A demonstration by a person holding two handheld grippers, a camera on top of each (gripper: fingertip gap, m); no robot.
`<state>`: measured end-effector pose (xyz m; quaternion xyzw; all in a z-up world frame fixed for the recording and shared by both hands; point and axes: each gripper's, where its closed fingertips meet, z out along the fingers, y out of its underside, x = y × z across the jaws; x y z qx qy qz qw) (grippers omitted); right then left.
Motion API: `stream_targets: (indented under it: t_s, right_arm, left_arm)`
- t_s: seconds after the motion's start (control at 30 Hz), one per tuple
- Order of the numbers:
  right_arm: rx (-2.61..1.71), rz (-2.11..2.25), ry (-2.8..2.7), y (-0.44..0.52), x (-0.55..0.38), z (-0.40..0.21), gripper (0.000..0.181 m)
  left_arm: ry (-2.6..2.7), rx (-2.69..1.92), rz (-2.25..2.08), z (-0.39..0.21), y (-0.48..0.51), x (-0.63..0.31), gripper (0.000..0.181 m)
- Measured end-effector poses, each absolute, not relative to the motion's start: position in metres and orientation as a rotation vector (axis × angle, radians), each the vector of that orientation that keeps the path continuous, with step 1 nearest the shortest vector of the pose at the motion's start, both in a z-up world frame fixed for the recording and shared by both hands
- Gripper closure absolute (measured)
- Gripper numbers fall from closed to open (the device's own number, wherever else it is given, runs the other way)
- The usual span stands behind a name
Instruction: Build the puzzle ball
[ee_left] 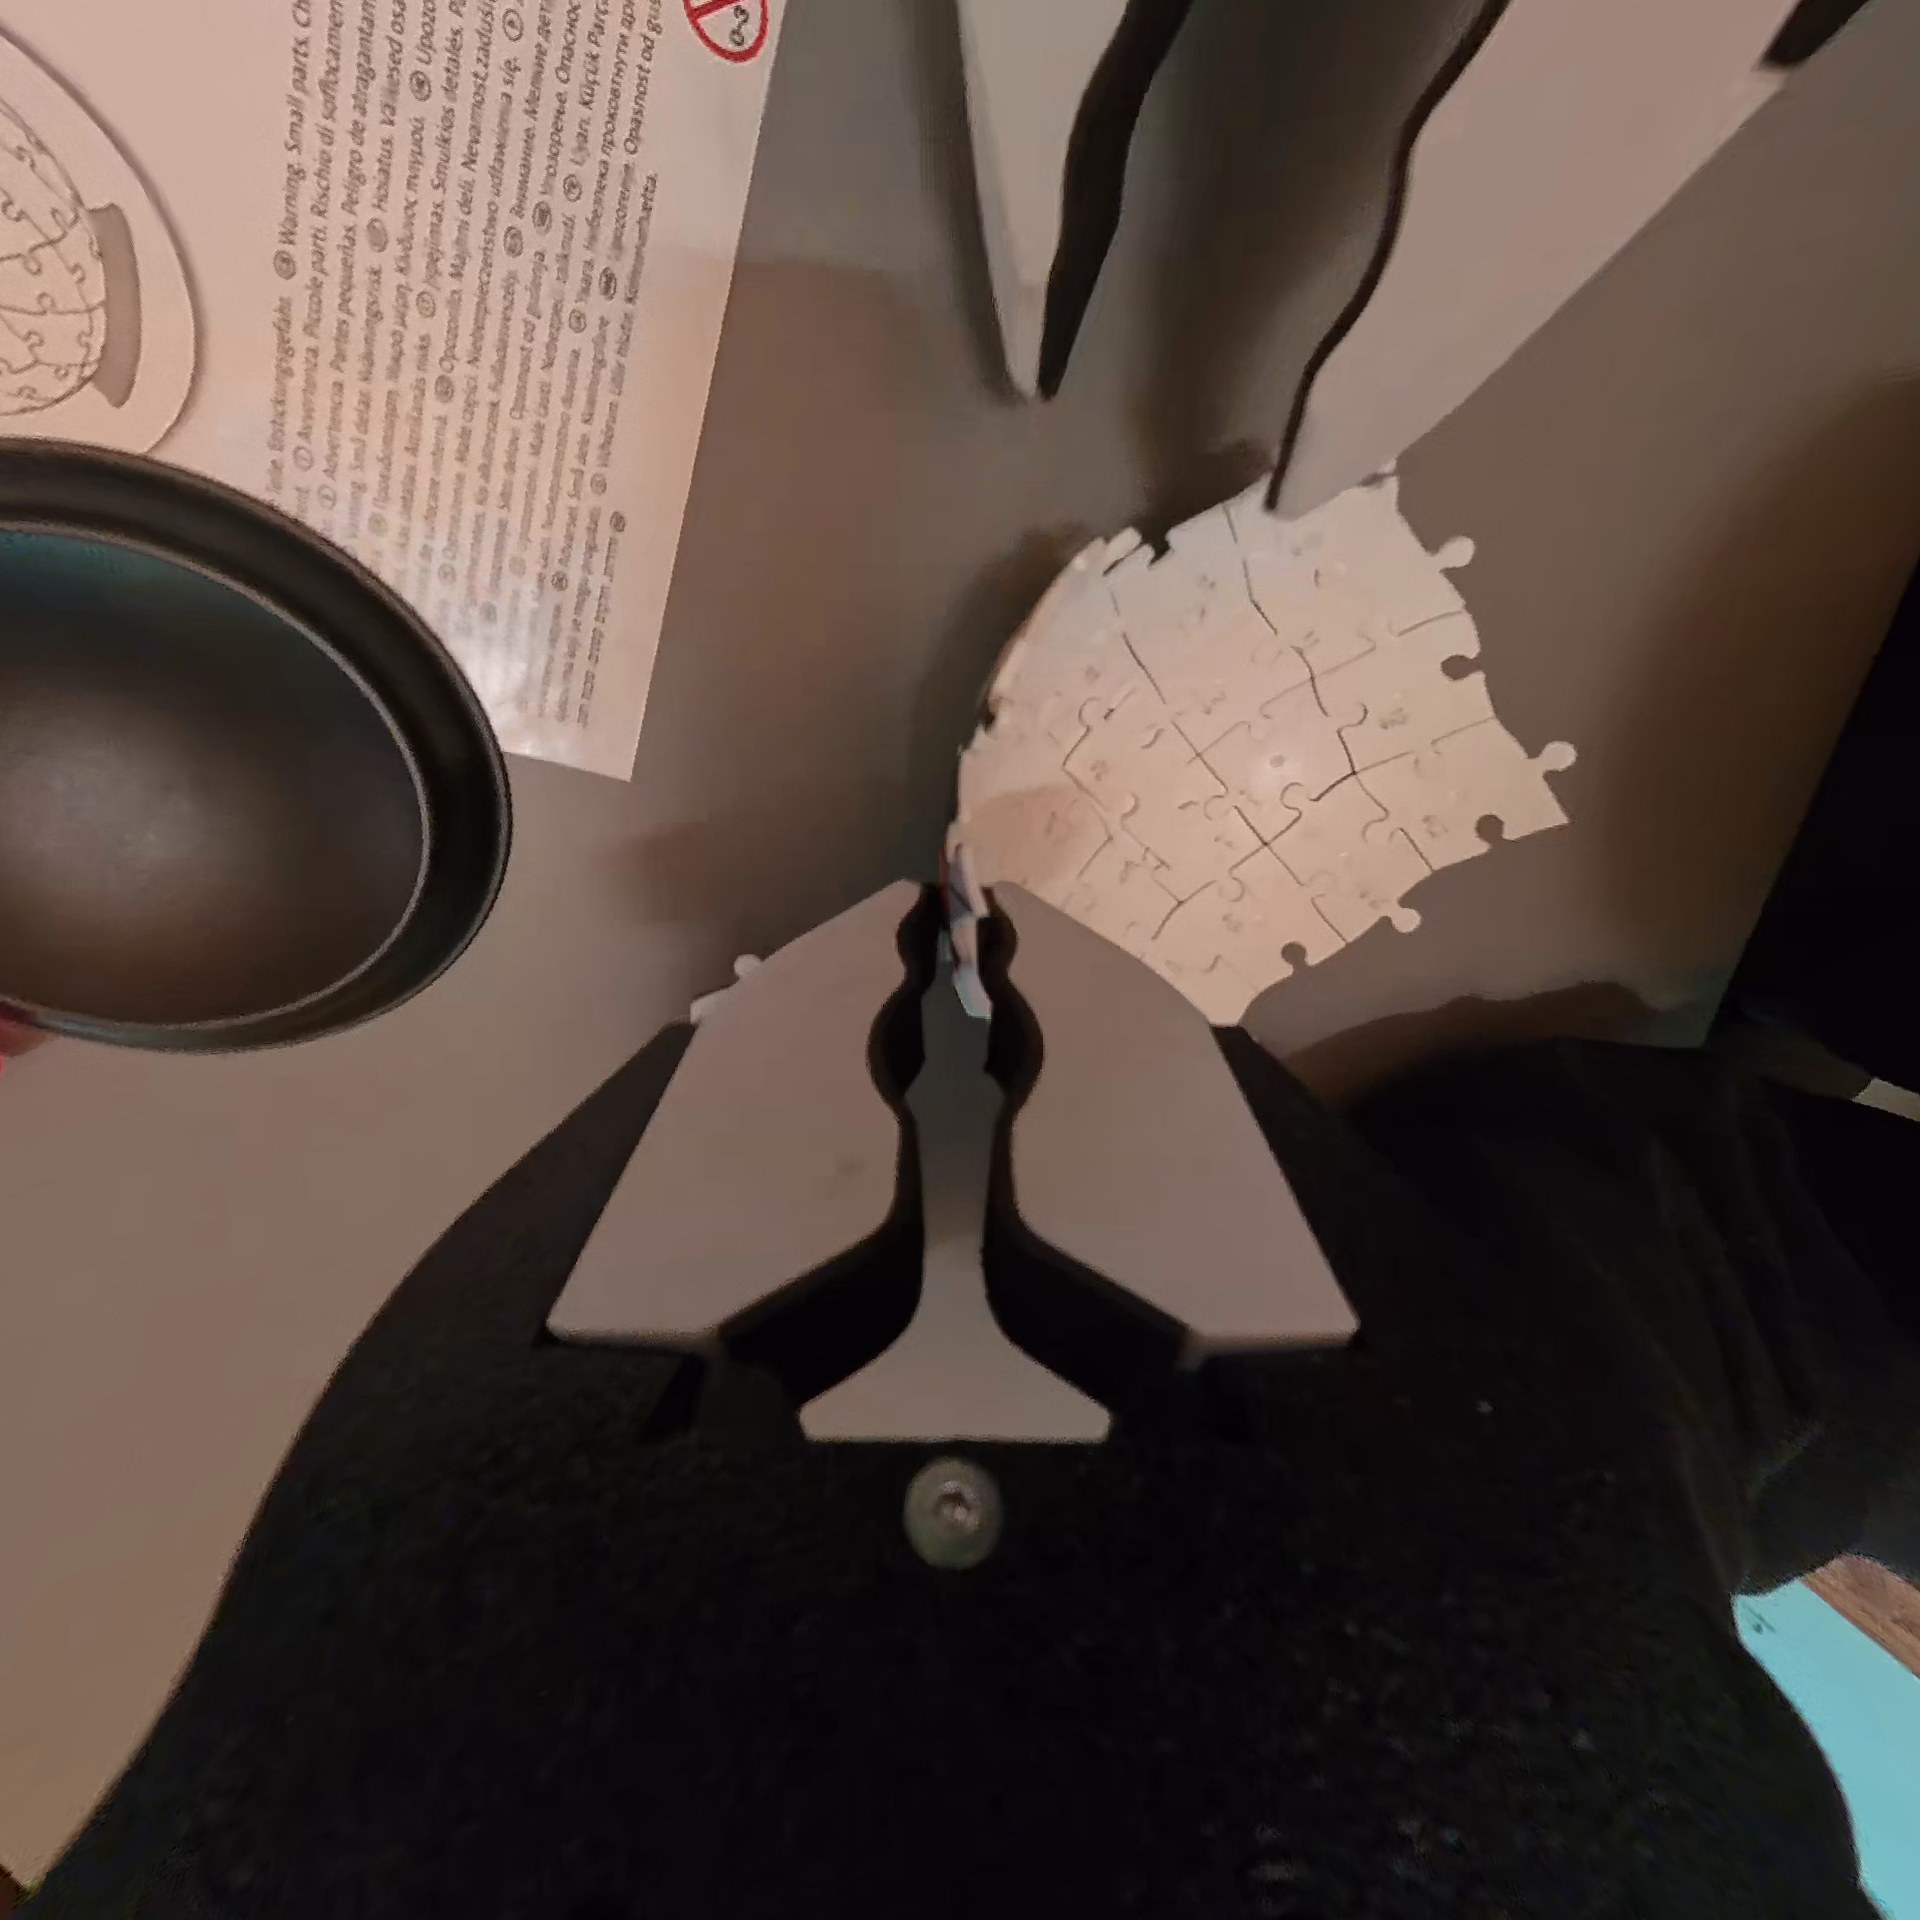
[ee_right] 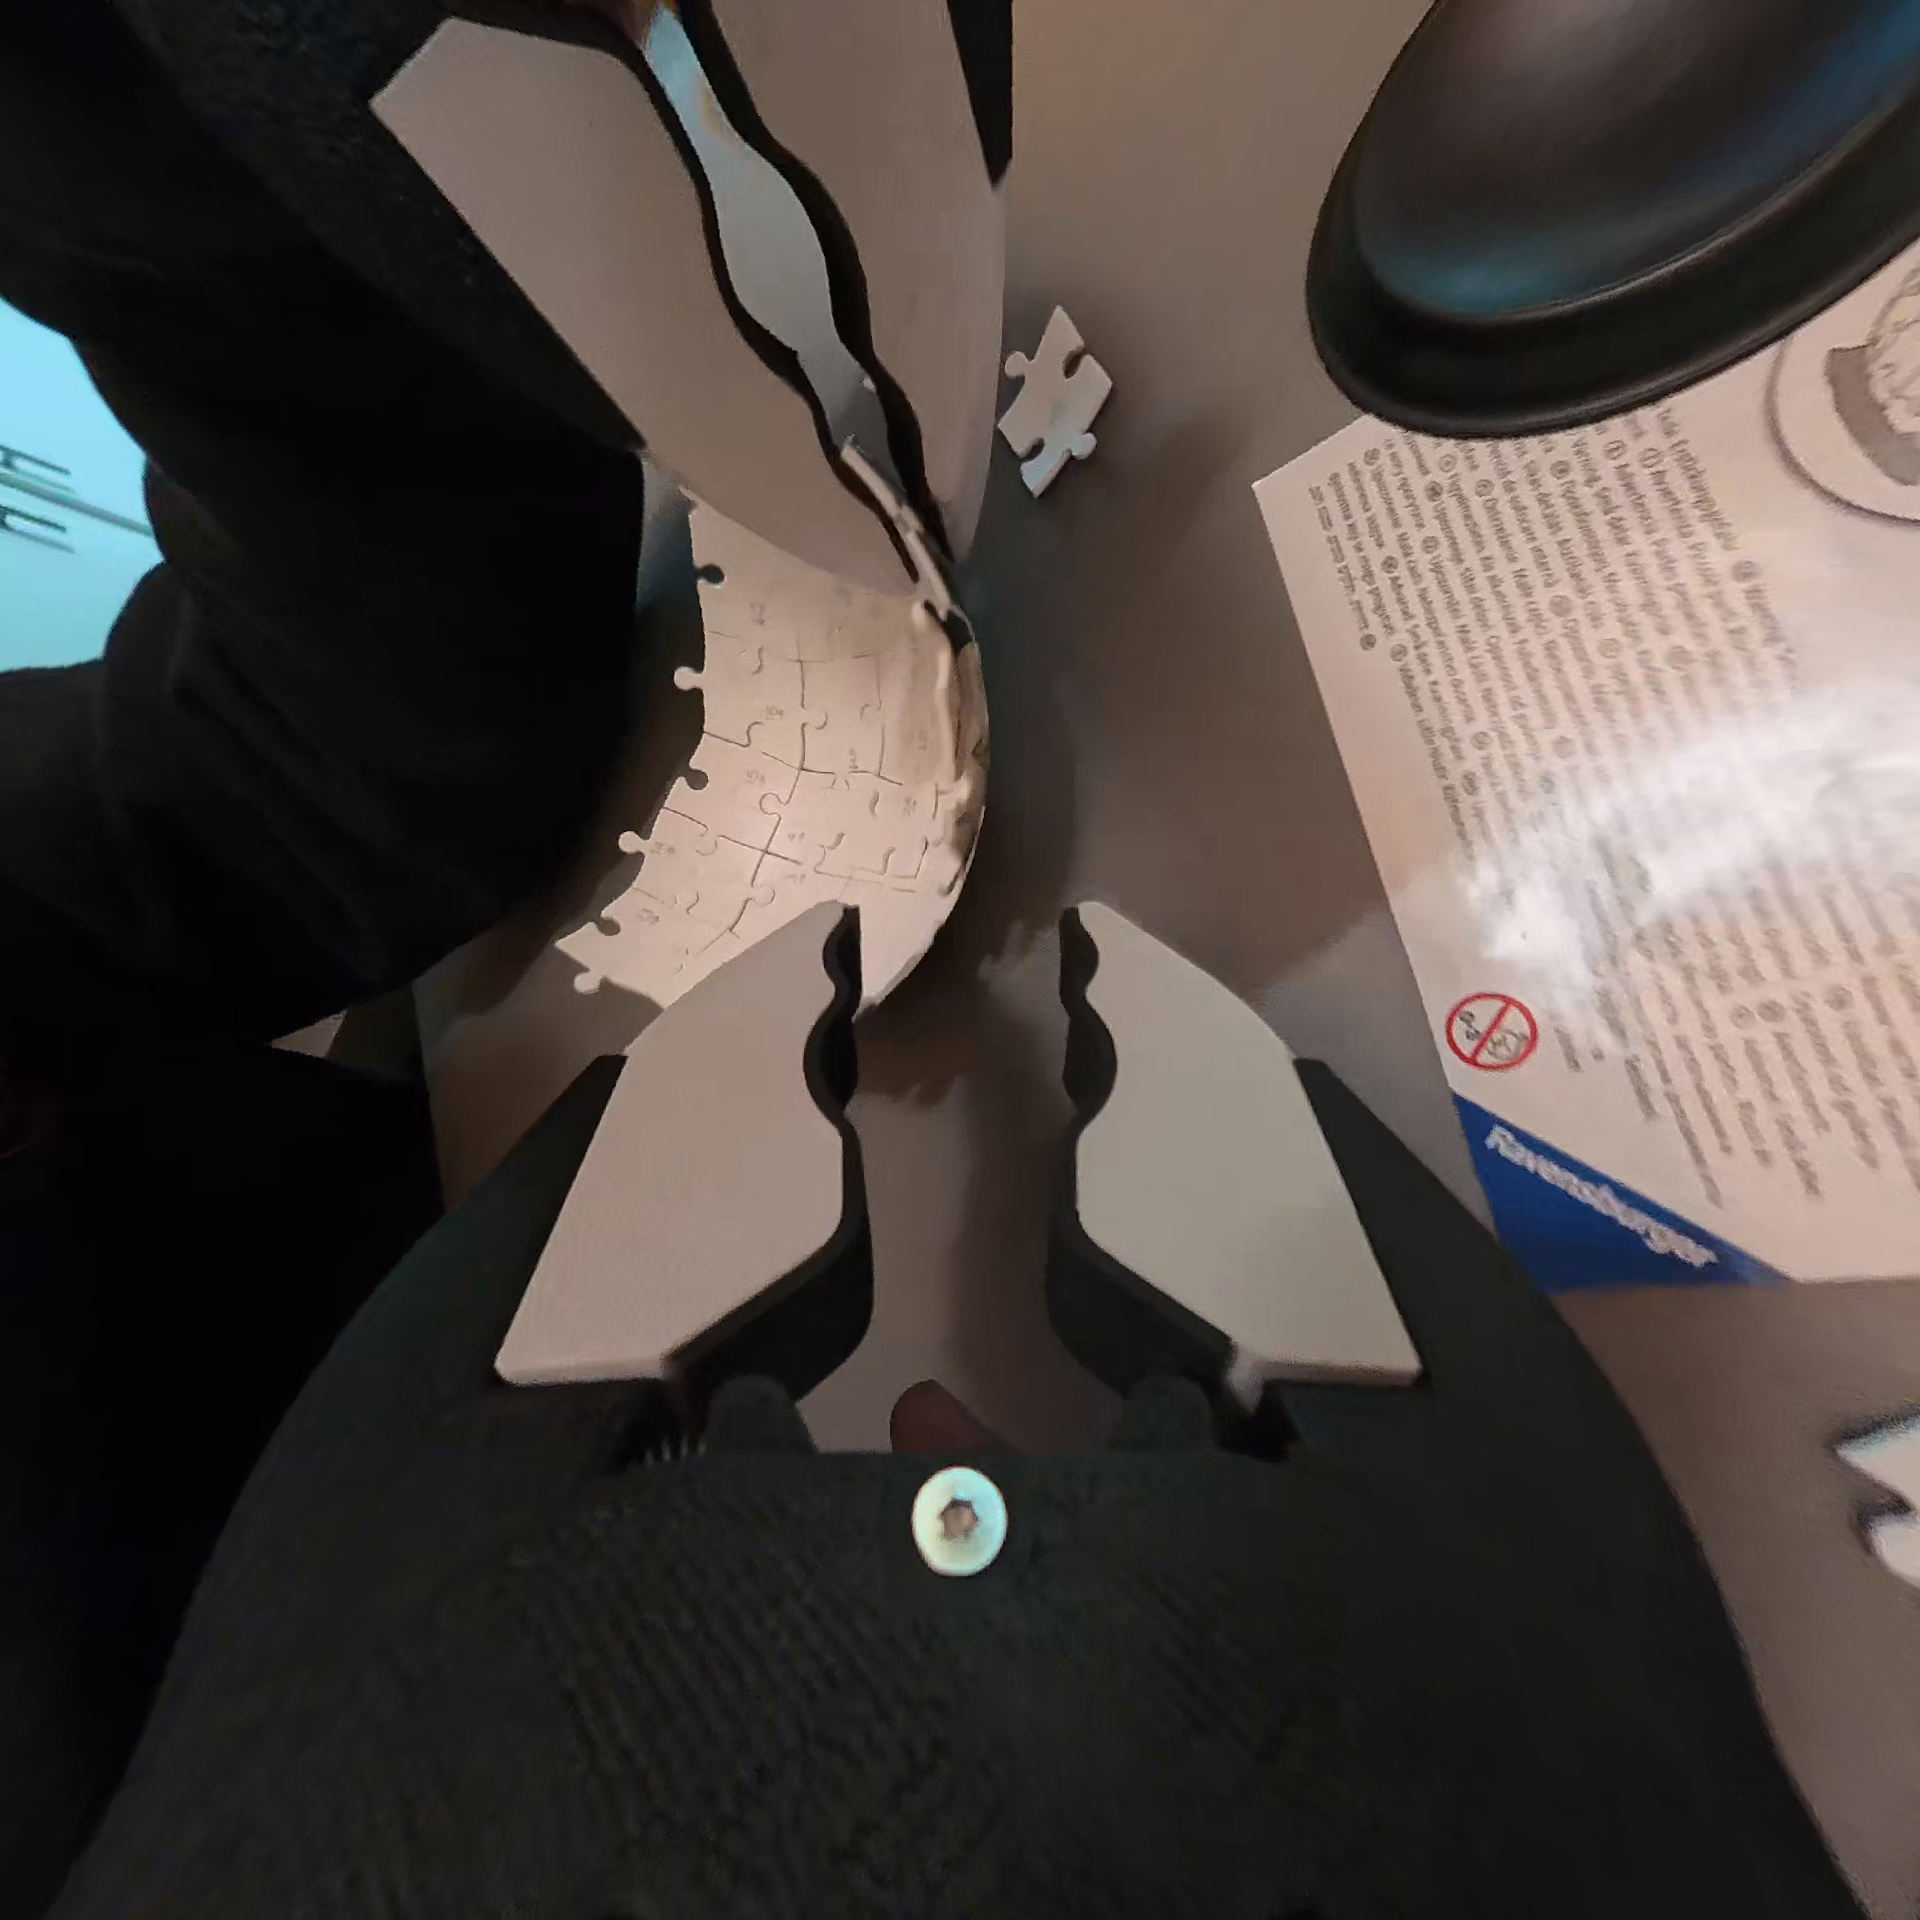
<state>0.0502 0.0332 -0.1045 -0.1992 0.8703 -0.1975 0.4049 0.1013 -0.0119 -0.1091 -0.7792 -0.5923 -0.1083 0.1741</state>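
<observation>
- Right now the left gripper (ee_left: 956, 914), grey-fingered on a black body, has its jaws closed on the rim of the curved white shell of joined puzzle pieces (ee_left: 1257, 758), pinching the edge where a sliver of coloured print shows.
- That partly built puzzle ball is held just above the grey tabletop (ee_left: 852, 582), its pale inner side with faint markings turned to both cameras and knobbed tabs jutting along its free edge.
- From the right wrist view the same shell (ee_right: 821, 769) sits between the two tools, the left gripper (ee_right: 914, 520) biting its far rim.
- Meanwhile the right gripper (ee_right: 961, 935) has its jaws apart with nothing between them, one fingertip just beside the shell's near edge; I cannot tell whether it touches.
- One loose white puzzle piece (ee_right: 1055, 416) lies flat on the table beyond the shell.
- Off to the side sit a round dark bowl-shaped stand (ee_right: 1621, 208) and a printed white instruction sheet (ee_right: 1621, 779), the stand overlapping the sheet.
</observation>
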Motion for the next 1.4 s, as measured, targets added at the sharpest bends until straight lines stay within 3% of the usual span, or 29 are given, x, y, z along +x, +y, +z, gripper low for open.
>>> stream_targets:
  t_s: [0.37,0.53,0.73,0.9,1.1,1.4]
  right_arm:
    - [-0.517,-0.774,2.248,0.067,0.022,-0.075,0.139]
    - [-0.566,-0.794,2.253,0.084,0.018,-0.077,0.136]
    - [-0.562,-0.802,2.209,0.092,0.020,-0.088,0.138]
    - [-0.584,-0.880,2.204,0.094,0.015,-0.091,0.137]
    - [-0.545,-0.893,2.170,0.096,0.014,-0.100,0.137]
    - [-0.572,-1.031,2.196,0.093,0.005,-0.102,0.135]
  left_arm:
    - [-1.959,-2.027,0.153,-0.072,-0.035,0.141,0.150]
    - [-2.070,-2.008,0.465,-0.085,-0.039,0.179,0.134]
    - [-2.139,-1.796,0.662,-0.114,-0.028,0.196,0.137]
    - [-1.904,-1.608,0.961,-0.063,-0.004,0.168,0.166]
    - [-1.947,-1.929,0.708,-0.060,0.035,0.125,0.151]
    - [-2.440,-1.671,0.367,-0.094,0.047,0.117,0.132]
